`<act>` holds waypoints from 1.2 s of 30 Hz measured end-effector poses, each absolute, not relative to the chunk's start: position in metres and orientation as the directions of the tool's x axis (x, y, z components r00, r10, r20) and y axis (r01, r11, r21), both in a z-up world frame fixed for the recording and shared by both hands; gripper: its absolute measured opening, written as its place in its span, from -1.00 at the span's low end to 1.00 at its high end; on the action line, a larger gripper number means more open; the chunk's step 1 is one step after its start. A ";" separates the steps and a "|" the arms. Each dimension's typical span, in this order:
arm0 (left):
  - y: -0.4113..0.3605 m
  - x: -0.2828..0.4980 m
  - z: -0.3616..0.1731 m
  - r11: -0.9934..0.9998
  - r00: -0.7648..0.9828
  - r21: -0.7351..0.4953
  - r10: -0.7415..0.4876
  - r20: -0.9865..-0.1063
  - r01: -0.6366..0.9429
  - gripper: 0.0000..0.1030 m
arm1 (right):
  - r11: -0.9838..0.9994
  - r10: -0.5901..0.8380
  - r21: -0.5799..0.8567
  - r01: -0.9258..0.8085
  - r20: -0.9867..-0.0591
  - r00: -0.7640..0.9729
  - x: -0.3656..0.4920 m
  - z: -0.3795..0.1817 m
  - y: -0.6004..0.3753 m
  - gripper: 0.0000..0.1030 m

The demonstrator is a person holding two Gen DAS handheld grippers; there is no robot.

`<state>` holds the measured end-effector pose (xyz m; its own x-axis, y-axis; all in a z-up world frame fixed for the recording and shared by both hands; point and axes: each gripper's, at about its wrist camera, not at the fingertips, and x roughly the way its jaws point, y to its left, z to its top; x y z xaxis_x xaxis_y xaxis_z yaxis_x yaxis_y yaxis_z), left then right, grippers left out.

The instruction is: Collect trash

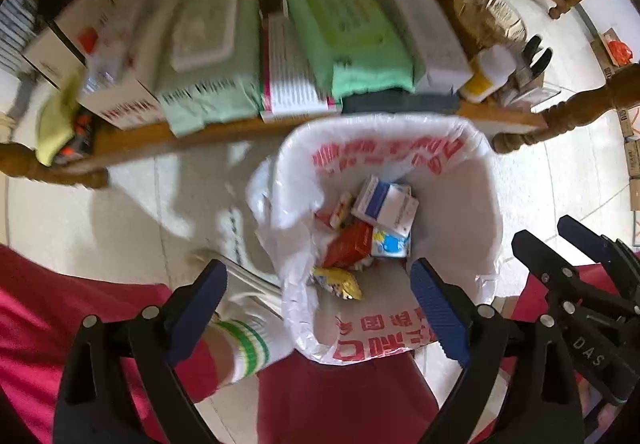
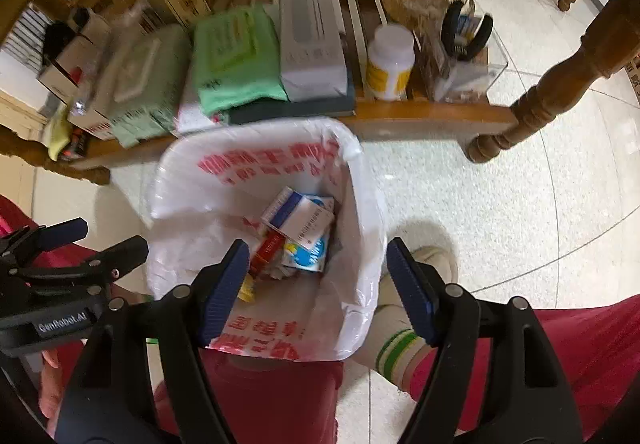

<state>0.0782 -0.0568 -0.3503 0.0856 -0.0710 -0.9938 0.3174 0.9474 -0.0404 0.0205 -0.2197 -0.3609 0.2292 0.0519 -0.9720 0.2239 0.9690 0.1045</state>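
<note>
Left wrist view: left gripper points down, fingers wide apart, nothing between the pads. Below and between them sits the bin, lined with a white bag printed in red. Trash at its bottom: gold wrapper, red box, blue-and-white carton. Right wrist view: right gripper also spread and empty above the same bin. Beyond, a wooden bench carries a green pack and a white bottle.

Domestic living room: carved wooden bench at twelve o'clock, tiled floor, lined waste bin at centre.
</note>
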 end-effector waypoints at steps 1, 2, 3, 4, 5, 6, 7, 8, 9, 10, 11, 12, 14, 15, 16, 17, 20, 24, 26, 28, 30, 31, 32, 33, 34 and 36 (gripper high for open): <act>-0.056 0.076 -0.343 0.947 0.104 -0.043 -0.080 -0.991 0.319 0.77 | 0.969 0.052 0.108 0.220 -0.968 0.245 0.019 -0.354 -0.219 0.36; -0.056 0.074 -0.336 0.947 0.124 -0.047 -0.090 -0.988 0.318 0.77 | 0.971 0.045 0.103 0.214 -0.964 0.262 0.018 -0.346 -0.217 0.36; -0.054 0.072 -0.326 0.949 0.150 -0.051 -0.102 -0.983 0.311 0.79 | 0.973 0.038 0.099 0.208 -0.959 0.279 0.016 -0.339 -0.216 0.37; -0.052 0.070 -0.318 0.950 0.166 -0.059 -0.114 -0.979 0.307 0.81 | 0.974 0.036 0.099 0.203 -0.955 0.294 0.015 -0.333 -0.215 0.39; -0.050 0.068 -0.311 0.951 0.182 -0.066 -0.126 -0.975 0.303 0.81 | 0.975 0.036 0.101 0.200 -0.951 0.306 0.013 -0.328 -0.214 0.40; -0.049 0.066 -0.306 0.952 0.196 -0.066 -0.129 -0.972 0.300 0.81 | 0.975 0.034 0.103 0.198 -0.946 0.322 0.011 -0.320 -0.212 0.41; -0.048 0.064 -0.300 0.953 0.214 -0.065 -0.132 -0.968 0.297 0.81 | 0.975 0.025 0.097 0.198 -0.942 0.335 0.008 -0.314 -0.210 0.41; -0.047 0.062 -0.296 0.954 0.228 -0.065 -0.136 -0.964 0.293 0.81 | 0.976 0.015 0.089 0.198 -0.937 0.348 0.007 -0.308 -0.209 0.41; -0.046 0.060 -0.290 0.956 0.246 -0.063 -0.137 -0.960 0.287 0.81 | 0.977 0.007 0.086 0.197 -0.928 0.372 0.003 -0.298 -0.207 0.42; -0.045 0.059 -0.284 0.958 0.263 -0.056 -0.133 -0.956 0.280 0.81 | 0.977 -0.001 0.082 0.198 -0.922 0.386 0.001 -0.292 -0.206 0.47; -0.044 0.057 -0.279 0.960 0.279 -0.049 -0.128 -0.952 0.274 0.81 | 0.977 -0.007 0.078 0.198 -0.918 0.397 -0.002 -0.287 -0.206 0.50; -0.043 0.054 -0.271 0.963 0.308 -0.038 -0.122 -0.944 0.267 0.81 | 0.978 -0.006 0.083 0.193 -0.906 0.423 -0.005 -0.278 -0.203 0.59; -0.041 0.050 -0.257 0.966 0.357 -0.015 -0.111 -0.927 0.260 0.81 | 0.980 -0.046 0.050 0.192 -0.884 0.465 -0.011 -0.263 -0.198 0.65; -0.040 0.049 -0.252 0.966 0.375 -0.005 -0.105 -0.921 0.258 0.81 | 0.981 -0.059 0.038 0.188 -0.873 0.483 -0.013 -0.257 -0.195 0.65; -0.040 0.047 -0.246 0.967 0.396 0.009 -0.095 -0.913 0.253 0.81 | 0.984 -0.062 0.033 0.177 -0.861 0.505 -0.015 -0.251 -0.193 0.65; -0.040 0.047 -0.242 0.968 0.408 0.018 -0.089 -0.909 0.250 0.81 | 0.985 -0.067 0.026 0.169 -0.851 0.520 -0.016 -0.246 -0.191 0.66; -0.036 0.045 -0.228 0.972 0.438 0.020 -0.087 -0.895 0.234 0.81 | 0.986 -0.088 0.007 0.166 -0.824 0.559 -0.019 -0.231 -0.187 0.67; -0.032 0.040 -0.201 0.976 0.503 0.033 -0.082 -0.860 0.216 0.81 | 0.983 -0.090 0.026 0.180 -0.791 0.605 -0.023 -0.208 -0.186 0.71; -0.034 0.036 -0.181 0.976 0.559 0.072 -0.057 -0.827 0.206 0.81 | 0.982 -0.114 0.011 0.190 -0.764 0.635 -0.026 -0.195 -0.184 0.74; -0.034 0.032 -0.163 0.978 0.604 0.088 -0.046 -0.796 0.190 0.81 | 0.980 -0.130 0.007 0.198 -0.731 0.670 -0.029 -0.179 -0.183 0.76; -0.031 0.028 -0.144 0.981 0.637 0.077 -0.056 -0.769 0.178 0.81 | 0.978 -0.130 0.025 0.206 -0.700 0.702 -0.033 -0.162 -0.184 0.79; -0.030 0.026 -0.134 0.982 0.652 0.072 -0.060 -0.756 0.174 0.81 | 0.977 -0.133 0.032 0.211 -0.682 0.719 -0.035 -0.153 -0.185 0.80; -0.029 0.024 -0.125 0.983 0.669 0.068 -0.065 -0.740 0.171 0.81 | 0.976 -0.136 0.037 0.214 -0.663 0.736 -0.038 -0.144 -0.185 0.81; -0.029 0.021 -0.112 0.984 0.695 0.066 -0.068 -0.716 0.164 0.81 | 0.975 -0.149 0.036 0.221 -0.632 0.761 -0.042 -0.131 -0.185 0.84; -0.028 0.017 -0.101 0.985 0.719 0.070 -0.065 -0.692 0.157 0.82 | 0.973 -0.160 0.032 0.227 -0.614 0.773 -0.044 -0.123 -0.186 0.88; -0.030 0.010 -0.084 0.986 0.761 0.083 -0.055 -0.646 0.143 0.83 | 0.970 -0.189 0.020 0.244 -0.569 0.800 -0.051 -0.104 -0.186 0.88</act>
